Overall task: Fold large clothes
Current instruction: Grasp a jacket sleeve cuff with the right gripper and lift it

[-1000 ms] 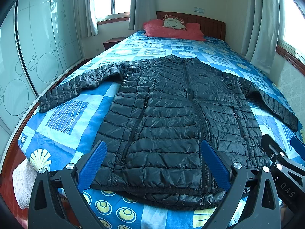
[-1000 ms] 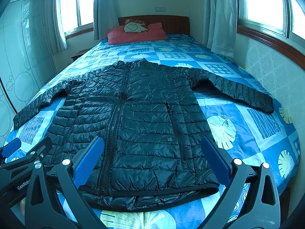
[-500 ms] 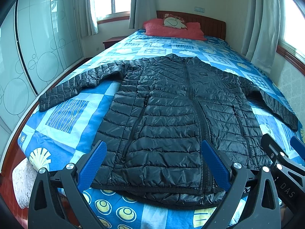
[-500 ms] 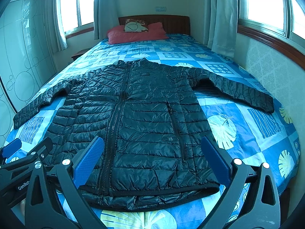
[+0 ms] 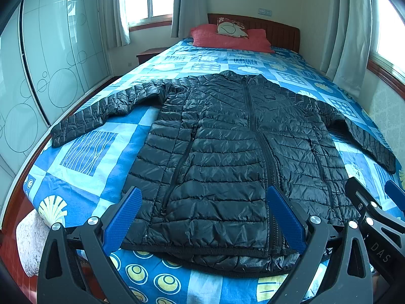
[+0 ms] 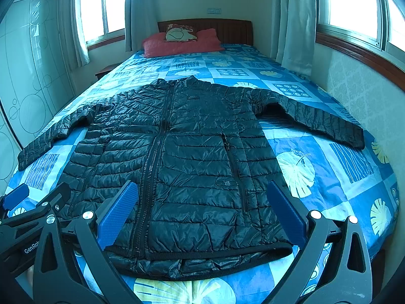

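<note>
Black quilted jacket [image 5: 227,152] is lying flat, zipped and front-up, across the blue patterned bed [image 5: 83,177], both sleeves spread wide; no fold is showing, so the whole task is looking undone. The left gripper [image 5: 202,217] is hovering just short of the hem, jaws released and empty. The right gripper [image 6: 200,215] is hovering beside it, likewise spread and gripping nothing

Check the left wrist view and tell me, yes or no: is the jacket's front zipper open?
No, the black jacket lies flat on the bed with its zipper closed from collar to hem.
</note>
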A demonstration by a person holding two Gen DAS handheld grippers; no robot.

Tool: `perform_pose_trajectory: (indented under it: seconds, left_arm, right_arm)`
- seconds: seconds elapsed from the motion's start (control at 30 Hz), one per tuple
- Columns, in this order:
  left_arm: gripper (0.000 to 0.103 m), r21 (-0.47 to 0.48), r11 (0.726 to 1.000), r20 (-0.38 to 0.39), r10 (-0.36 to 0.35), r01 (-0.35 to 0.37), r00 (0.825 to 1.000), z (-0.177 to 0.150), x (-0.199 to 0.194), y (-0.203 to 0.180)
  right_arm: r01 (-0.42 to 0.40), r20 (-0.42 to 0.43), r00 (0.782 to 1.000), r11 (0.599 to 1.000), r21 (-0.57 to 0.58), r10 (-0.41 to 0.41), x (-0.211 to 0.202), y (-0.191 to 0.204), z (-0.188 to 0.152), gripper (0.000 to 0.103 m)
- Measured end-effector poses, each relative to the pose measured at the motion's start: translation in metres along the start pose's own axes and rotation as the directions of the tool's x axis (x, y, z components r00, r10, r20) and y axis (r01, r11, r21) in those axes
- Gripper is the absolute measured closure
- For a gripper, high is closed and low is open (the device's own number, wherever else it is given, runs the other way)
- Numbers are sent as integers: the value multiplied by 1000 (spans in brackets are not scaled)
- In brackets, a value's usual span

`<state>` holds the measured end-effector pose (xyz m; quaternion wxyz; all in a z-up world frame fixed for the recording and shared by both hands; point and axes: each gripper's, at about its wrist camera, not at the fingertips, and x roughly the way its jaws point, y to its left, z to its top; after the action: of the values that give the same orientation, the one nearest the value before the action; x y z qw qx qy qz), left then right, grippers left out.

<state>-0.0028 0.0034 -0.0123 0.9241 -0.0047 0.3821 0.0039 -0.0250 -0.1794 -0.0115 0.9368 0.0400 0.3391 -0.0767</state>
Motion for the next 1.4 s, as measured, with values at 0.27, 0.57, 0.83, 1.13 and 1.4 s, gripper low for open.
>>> perform_pose_trajectory:
  seconds: [0.27,0.57,0.83,1.13,1.4]
  left_arm:
    - [5,-2,1000,-1,0,0,1000,-1,1,0]
    - [5,-107,993,-28,38,-41,999,13,37,41]
    - [5,-231,953,-91,178,-195,980,37,97,127]
    - [5,-411,829,-212,319,-380,924,35,174,239]
    - [5,-487,736,-264,389,-470,883,19,203,285]
  right_arm:
    - [-1,-2,1000,1000,2,1,1,0,-1,2]
    - [8,-35,999,996,94,-5,28,-35,7,2]
    - [80,-21,997,972,222,-77,67,-116,34,2]
    - [240,-40,967,843,482,-252,118,-267,52,32]
    - [137,6,975,619,774,-224,144,-397,29,32]
